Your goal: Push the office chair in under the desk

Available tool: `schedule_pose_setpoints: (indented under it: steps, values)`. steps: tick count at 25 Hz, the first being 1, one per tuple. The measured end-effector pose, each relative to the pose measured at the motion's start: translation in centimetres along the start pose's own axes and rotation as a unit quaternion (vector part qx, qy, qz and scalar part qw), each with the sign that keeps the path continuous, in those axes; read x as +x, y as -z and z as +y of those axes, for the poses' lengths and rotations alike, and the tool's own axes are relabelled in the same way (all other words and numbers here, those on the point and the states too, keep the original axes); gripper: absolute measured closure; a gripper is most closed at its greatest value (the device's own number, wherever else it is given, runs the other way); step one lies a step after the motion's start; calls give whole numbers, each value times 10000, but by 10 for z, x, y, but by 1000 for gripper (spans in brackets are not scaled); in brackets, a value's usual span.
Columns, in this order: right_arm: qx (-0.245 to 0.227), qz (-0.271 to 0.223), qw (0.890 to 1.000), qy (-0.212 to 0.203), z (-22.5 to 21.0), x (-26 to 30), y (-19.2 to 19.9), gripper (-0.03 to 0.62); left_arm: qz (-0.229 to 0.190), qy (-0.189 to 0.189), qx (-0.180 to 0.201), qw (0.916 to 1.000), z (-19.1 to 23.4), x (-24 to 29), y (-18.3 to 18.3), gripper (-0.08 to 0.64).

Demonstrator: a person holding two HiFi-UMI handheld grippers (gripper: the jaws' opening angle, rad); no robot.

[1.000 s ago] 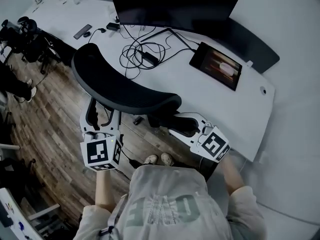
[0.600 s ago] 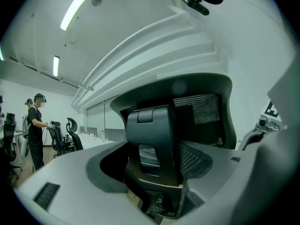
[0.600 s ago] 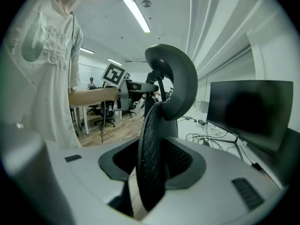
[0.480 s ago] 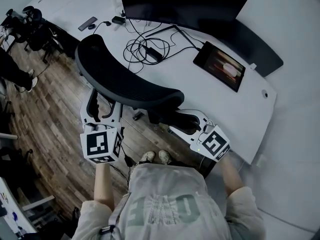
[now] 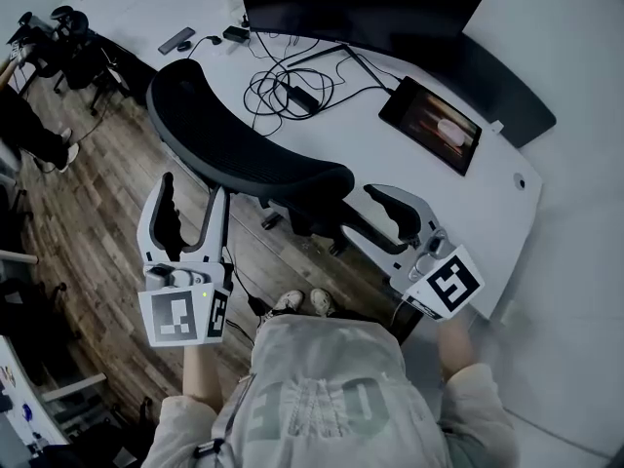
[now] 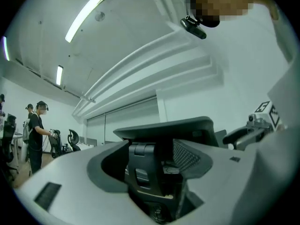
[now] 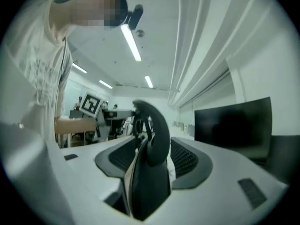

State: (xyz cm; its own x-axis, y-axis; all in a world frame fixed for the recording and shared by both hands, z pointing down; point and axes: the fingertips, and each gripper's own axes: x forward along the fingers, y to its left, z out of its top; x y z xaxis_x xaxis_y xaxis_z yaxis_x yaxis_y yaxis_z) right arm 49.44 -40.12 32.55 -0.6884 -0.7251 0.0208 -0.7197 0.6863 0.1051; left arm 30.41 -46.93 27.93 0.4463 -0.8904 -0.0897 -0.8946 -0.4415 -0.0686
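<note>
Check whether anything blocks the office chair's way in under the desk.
Nothing visible does. The office chair already stands at the edge of the desk. The cables lie on the desktop, out of its path. The space under the desk is hidden.

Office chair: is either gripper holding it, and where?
Nothing is held: left gripper open, off the office chair; right gripper jaws opening, chair edge between them, ungripped.

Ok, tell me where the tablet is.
Head view, upper right: the tablet lies on the desk, right of the tangled cables, in front of the monitor.
</note>
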Motion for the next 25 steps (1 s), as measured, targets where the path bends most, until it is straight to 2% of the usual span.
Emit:
schedule_pose_setpoints:
  steps: [2, 4, 7, 8, 9, 10, 13, 15, 20, 25]
  values:
    - [-106, -484, 9985, 244, -9, -10, -36, 362, -78, 13, -16, 10000, -9, -1, -10, 256]
    - [-379, -830, 9944, 539, -15, -21, -67, 364, -36, -121, 224, 9997, -16, -4, -17, 288]
    - [-730, -1142, 9861, 964, -20, -38, -99, 410, -63, -309, 671, 9972, -32, -11, -23, 431]
    - [-811, -1196, 9830, 1132, -22, -43, -105, 452, -155, -314, 678, 9971, -39, -14, -27, 500]
    - [-887, -1224, 9798, 1311, -24, -48, -109, 504, -254, -283, 607, 9974, -46, -17, -32, 534]
    - [-953, -1227, 9766, 1491, -25, -53, -111, 532, -341, -211, 478, 9981, -55, -18, -38, 542]
    - [-1048, -1102, 9689, 1953, -28, -62, -106, 558, -495, 120, 67, 9987, -85, -17, -49, 545]
    - [-983, -1007, 9670, 2122, -26, -64, -97, 561, -535, 240, -1, 9983, -105, -16, -48, 545]
    - [-575, -867, 9708, 2163, -14, -71, -74, 569, -508, 392, -146, 9978, -138, -18, -40, 545]
    - [-337, -729, 9726, 2183, -11, -75, -58, 572, -462, 461, -219, 9976, -150, -19, -36, 545]
